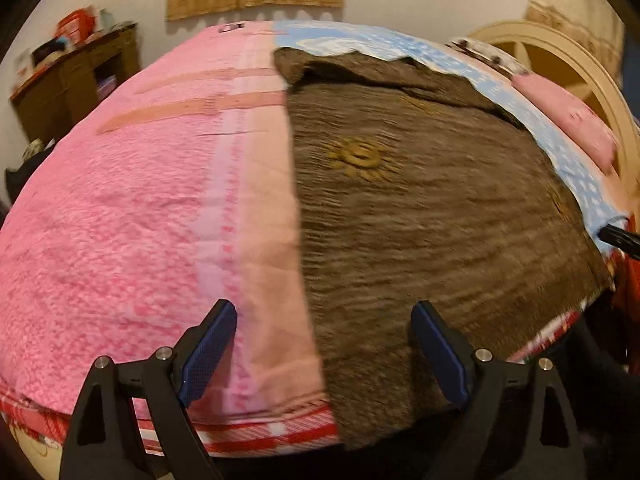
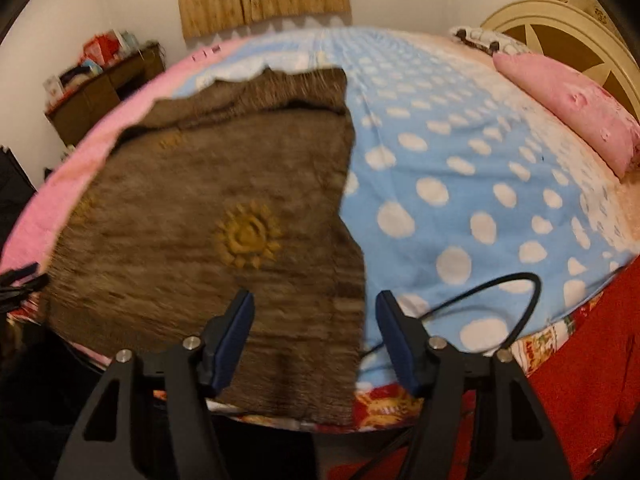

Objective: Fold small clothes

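Bed (image 2: 460, 184): pink and blue dotted blankets | brown sweater (image 2: 208, 216) flat on near edge | my left tongs (image 1: 324, 344) released over its left edge | my right tongs (image 2: 314, 336) released over its right edge

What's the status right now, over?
Left gripper open, empty, above garment's left edge. Right gripper open, empty, above its right edge. Brown knitted garment flat on bed. Black cable near right gripper.

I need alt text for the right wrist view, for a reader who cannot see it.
A brown knitted garment with a yellow sun motif lies flat on a bed, partly over a blue blanket with white dots. The open right gripper hangs above its near right edge, holding nothing. A pink pillow lies by the headboard.
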`<move>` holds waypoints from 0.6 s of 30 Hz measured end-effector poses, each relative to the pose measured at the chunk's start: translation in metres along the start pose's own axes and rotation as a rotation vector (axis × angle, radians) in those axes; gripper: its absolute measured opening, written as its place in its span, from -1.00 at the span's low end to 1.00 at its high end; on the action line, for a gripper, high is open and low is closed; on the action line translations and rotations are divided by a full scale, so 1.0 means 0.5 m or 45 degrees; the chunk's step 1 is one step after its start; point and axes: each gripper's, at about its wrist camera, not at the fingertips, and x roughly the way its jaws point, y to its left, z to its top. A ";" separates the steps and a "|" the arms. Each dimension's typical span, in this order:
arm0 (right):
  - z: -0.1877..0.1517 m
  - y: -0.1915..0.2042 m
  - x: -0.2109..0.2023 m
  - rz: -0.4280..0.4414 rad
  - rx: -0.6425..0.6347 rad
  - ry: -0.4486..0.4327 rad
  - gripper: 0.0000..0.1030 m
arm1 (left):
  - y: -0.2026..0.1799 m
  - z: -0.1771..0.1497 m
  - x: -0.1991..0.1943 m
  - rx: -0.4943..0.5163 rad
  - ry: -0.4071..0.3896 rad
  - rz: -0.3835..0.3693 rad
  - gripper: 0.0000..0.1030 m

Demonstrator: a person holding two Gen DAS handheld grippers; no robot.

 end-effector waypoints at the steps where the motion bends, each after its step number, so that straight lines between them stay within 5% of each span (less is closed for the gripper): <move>1: -0.005 -0.009 0.006 -0.009 0.004 0.030 0.29 | -0.010 -0.006 0.002 0.030 0.004 -0.002 0.74; 6: -0.039 -0.052 0.016 -0.003 0.068 0.175 0.31 | -0.025 -0.016 0.006 0.075 0.017 -0.027 0.74; 18: -0.055 -0.009 0.050 0.026 -0.033 0.267 0.34 | -0.022 -0.039 -0.013 -0.005 0.064 -0.166 0.74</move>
